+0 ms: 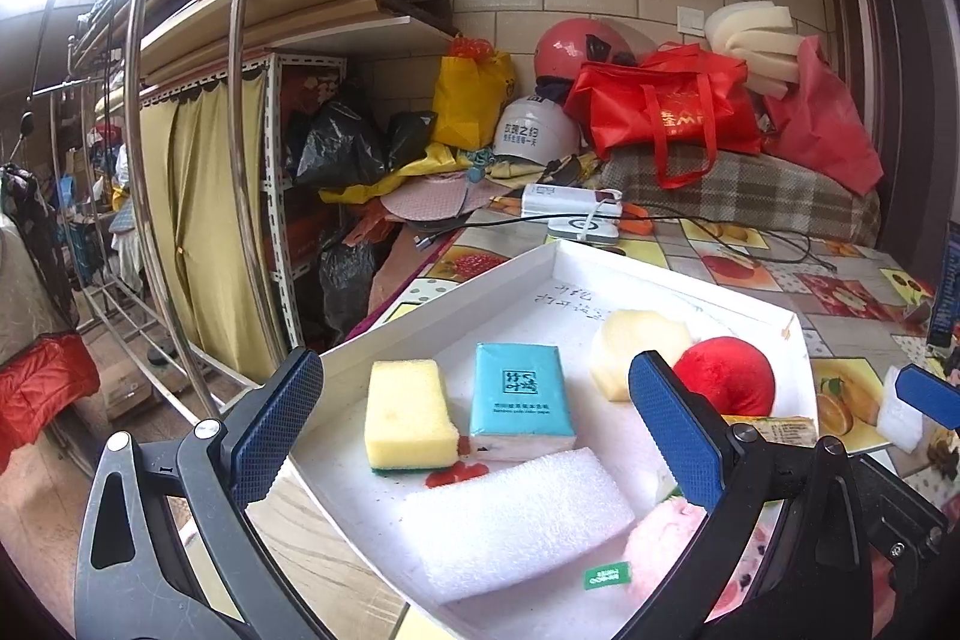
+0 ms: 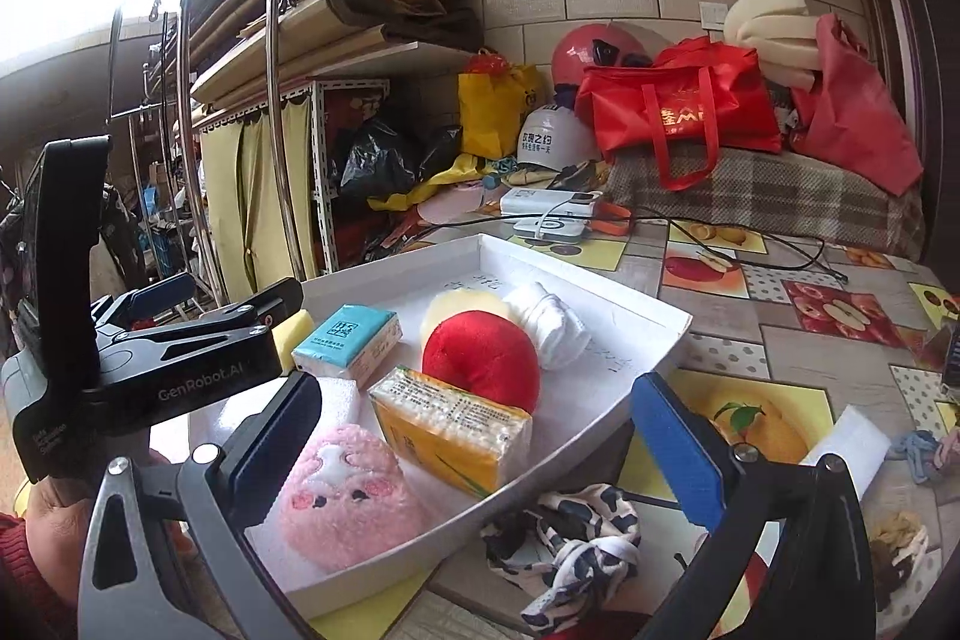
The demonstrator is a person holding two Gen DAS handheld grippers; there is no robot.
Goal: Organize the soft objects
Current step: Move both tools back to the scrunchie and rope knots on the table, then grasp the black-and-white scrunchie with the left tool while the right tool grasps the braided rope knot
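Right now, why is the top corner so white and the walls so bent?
Left wrist view: daylight blows out the upper left, and the fisheye lens bows the rack. Right wrist view: the same glare upper left, curved wall tiles; the tray stays evenly lit and sharp.

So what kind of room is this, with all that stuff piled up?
Probably a home storeroom or garage. Helmets and a red bag are heaped by the wall, a curtained metal shelf holds boards, and the table has a fruit-print cloth.
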